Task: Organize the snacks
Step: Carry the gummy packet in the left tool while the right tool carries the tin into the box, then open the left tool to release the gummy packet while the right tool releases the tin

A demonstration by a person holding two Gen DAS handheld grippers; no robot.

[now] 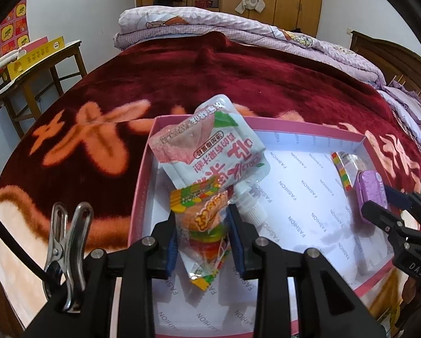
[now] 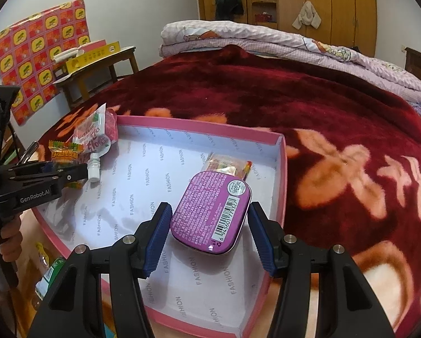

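Crimson plush blanket [image 2: 309, 107]: covers the bed with orange flower motifs and carries everything; soft footing, so the box probably sits slightly uneven.
Box: pink-walled shallow cardboard box [image 1: 139, 186] with a white "FASHION"-printed floor, serving as the collecting place for the snacks.
Pouch: white spouted drink pouch with pink fruit print [image 1: 210, 152], leaning on the box's left wall, cap pointing down into the box.
Tin: purple rounded metal tin with barcode label [image 2: 210, 214], lying tilted on the box floor near the right wall, resting partly on a clear candy packet with a rainbow edge [image 2: 230, 167].
Burger candy: transparent packet of burger-shaped gummy candy [image 1: 207, 225], lying in the left part of the box, its top tucked under the pouch.
Left gripper [image 1: 203, 242]: blue pads flank the burger candy with slight gaps showing; judged slack, not clamped, as for setting it down.
Right gripper [image 2: 210, 233]: pads apart on either side of the tin, not touching; judged a release or a pre-grasp.
Left view alone: pad gaps at the packet, steel clip [image 1: 67, 242].
Right view alone: barcode face of the tin; bottles [image 2: 48, 278] below the bed edge.
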